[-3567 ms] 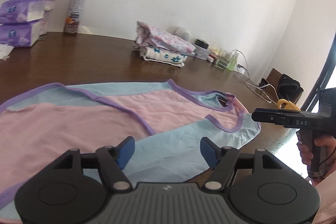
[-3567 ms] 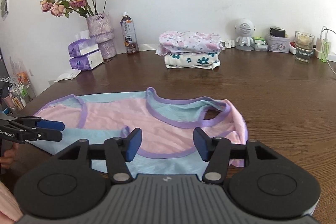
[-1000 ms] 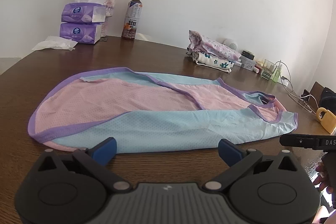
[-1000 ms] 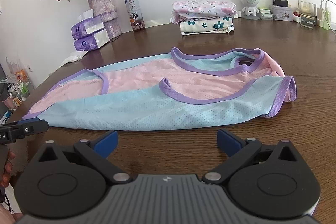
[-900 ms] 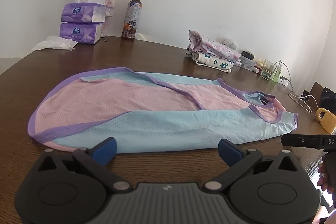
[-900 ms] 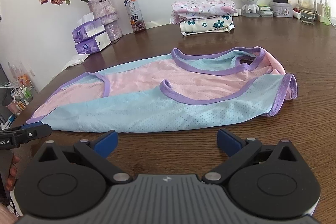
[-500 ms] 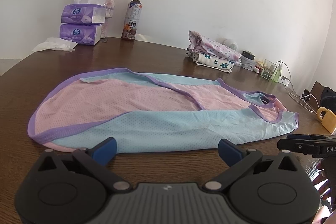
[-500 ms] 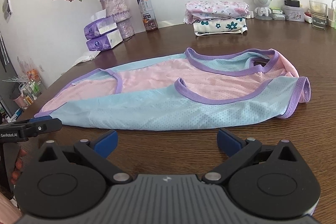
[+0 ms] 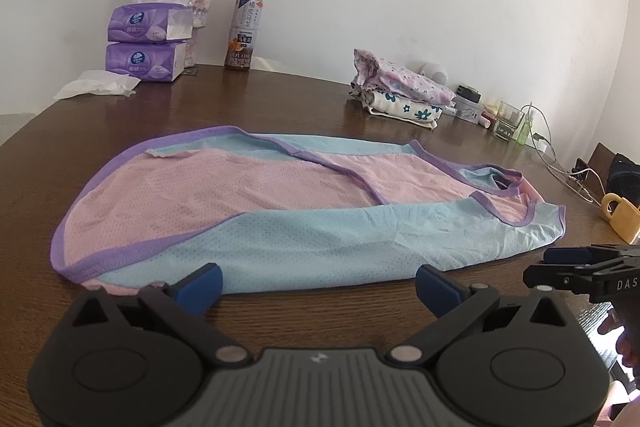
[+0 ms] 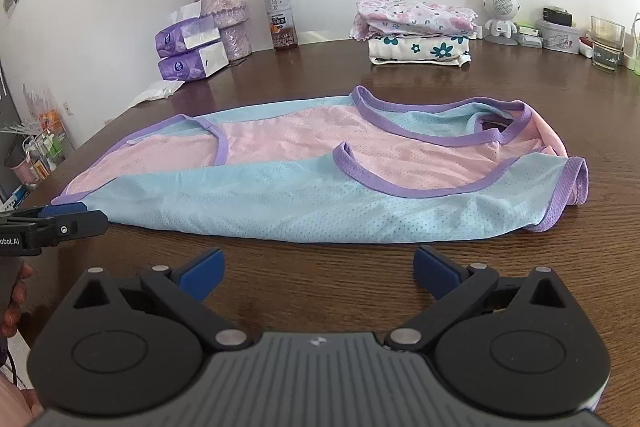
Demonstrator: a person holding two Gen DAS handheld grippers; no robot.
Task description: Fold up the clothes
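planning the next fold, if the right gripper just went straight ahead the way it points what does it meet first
Probably the near blue edge of the pink and blue vest, lying flat on the wooden table. The right gripper is open and empty, with only bare tabletop between it and that edge. Its height above the table is unclear.

A lived-in room at home — a dark wooden surface (image 10: 520, 287) against a plain white wall, with a vase of dried roses (image 10: 222, 7), stacked tissue packs (image 10: 192, 53), a bottle of tea (image 10: 280, 17), a pile of folded floral clothes (image 10: 416, 31), a drinking glass (image 10: 607, 43) and a small round speaker (image 10: 500, 13) — ordinary household clutter.
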